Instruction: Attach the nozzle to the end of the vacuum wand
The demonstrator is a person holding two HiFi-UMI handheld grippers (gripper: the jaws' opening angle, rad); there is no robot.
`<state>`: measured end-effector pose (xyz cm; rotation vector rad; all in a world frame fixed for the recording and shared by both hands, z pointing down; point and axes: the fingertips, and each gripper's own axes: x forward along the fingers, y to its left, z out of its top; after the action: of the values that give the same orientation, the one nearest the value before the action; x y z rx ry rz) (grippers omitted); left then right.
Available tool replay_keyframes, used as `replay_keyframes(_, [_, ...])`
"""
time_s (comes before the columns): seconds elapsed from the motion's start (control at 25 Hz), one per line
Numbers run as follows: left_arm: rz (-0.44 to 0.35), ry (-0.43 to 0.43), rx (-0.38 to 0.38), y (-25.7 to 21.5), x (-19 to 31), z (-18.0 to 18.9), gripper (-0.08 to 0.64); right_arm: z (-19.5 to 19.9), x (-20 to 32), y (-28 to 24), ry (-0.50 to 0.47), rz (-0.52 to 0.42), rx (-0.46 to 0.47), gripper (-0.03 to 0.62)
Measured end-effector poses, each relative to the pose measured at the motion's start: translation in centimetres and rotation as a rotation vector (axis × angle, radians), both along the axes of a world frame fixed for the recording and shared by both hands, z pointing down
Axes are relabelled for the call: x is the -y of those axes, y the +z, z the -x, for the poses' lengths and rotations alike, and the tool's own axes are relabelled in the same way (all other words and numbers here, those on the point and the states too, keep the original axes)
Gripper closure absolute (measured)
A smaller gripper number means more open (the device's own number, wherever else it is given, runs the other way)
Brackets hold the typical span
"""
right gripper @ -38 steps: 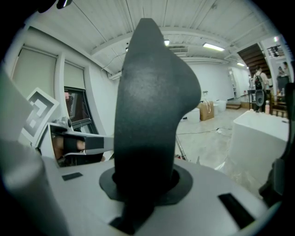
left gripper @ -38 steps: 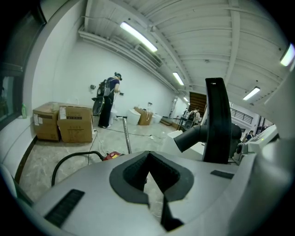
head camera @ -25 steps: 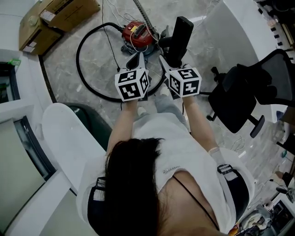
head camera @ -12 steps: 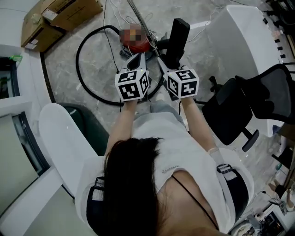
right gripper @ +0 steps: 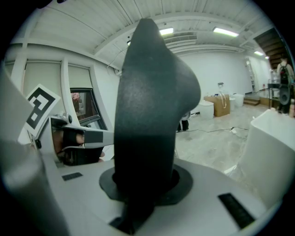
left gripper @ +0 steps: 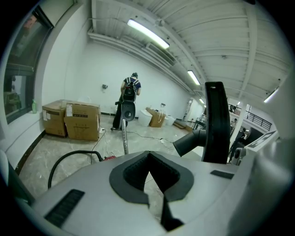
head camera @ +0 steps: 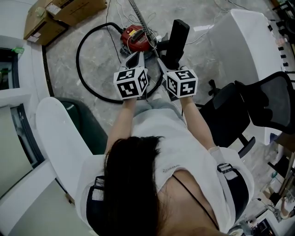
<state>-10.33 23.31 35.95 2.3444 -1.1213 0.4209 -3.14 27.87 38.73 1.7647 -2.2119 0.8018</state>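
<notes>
Right claw (head camera: 167, 62) (right gripper: 145, 184) is clamped on the black nozzle (head camera: 177, 37) (right gripper: 147, 101), which sticks up and out ahead of it and pretty much fills the right gripper view. Left claw (head camera: 137, 56) (left gripper: 150, 168) sits just beside it, squeezed fully together with nothing in it. From the left gripper view you can see the nozzle (left gripper: 215, 122) standing upright just off to the right, with its round neck poking out toward the left. The two claws are side by side in front of the person, both angled down a bit toward the floor. Past them on the marble floor is the red vacuum body (head camera: 136, 37), with the black hose (head camera: 85, 50) (left gripper: 69, 159) looping out wide to the left and back round. The metal wand (head camera: 140, 14) (left gripper: 124, 138) rises from near the vacuum body, and the nozzle is near it but not on it, held apart in the air. Further out there are cardboard boxes (head camera: 62, 14) (left gripper: 83, 120) by the wall, a black office chair (head camera: 272, 99) on the right, and a white tabletop (head camera: 249, 41) beside it. Someone with a backpack (left gripper: 130, 90) is standing way back in the room.
</notes>
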Motion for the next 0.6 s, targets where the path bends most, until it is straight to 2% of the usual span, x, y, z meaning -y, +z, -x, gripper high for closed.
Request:
replay_keyframes(0.44, [0.009, 0.001, -0.019, 0.0, -1.0, -0.6, 0.558, -0.9, -1.3, 0.0, 0.028, -0.02, 0.051, 0.517])
replay_keyframes(0.6, [0.006, 0.007, -0.033, -0.3, -1.1, -1.0, 0.558, -1.1, -1.5, 0.0, 0.032, -0.013, 0.033, 0.517])
